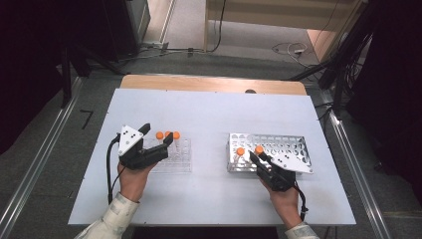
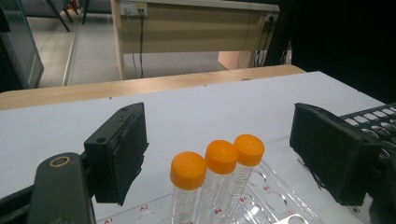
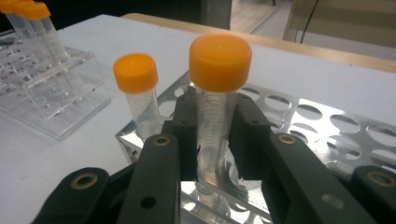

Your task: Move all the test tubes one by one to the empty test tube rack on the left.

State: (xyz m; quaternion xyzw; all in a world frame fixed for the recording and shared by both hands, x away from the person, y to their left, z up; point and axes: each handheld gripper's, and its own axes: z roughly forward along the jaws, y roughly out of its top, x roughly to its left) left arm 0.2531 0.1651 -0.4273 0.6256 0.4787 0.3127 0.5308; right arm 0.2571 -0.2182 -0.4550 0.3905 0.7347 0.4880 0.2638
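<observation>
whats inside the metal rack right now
Two orange-capped tubes stand in the metal rack at its near left corner: the gripped tube, which the right claw clamps, and a second tube beside it. The other holes look empty. The claw covers the gripped tube's base.

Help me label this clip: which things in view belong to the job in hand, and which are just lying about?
In the job:
- right tongs, shut on an orange-capped tube
- metal rack and its second tube
- clear plastic rack holding three capped tubes
- left tongs, open around them

Lying about:
- cables on the floor
- wooden desk behind
</observation>
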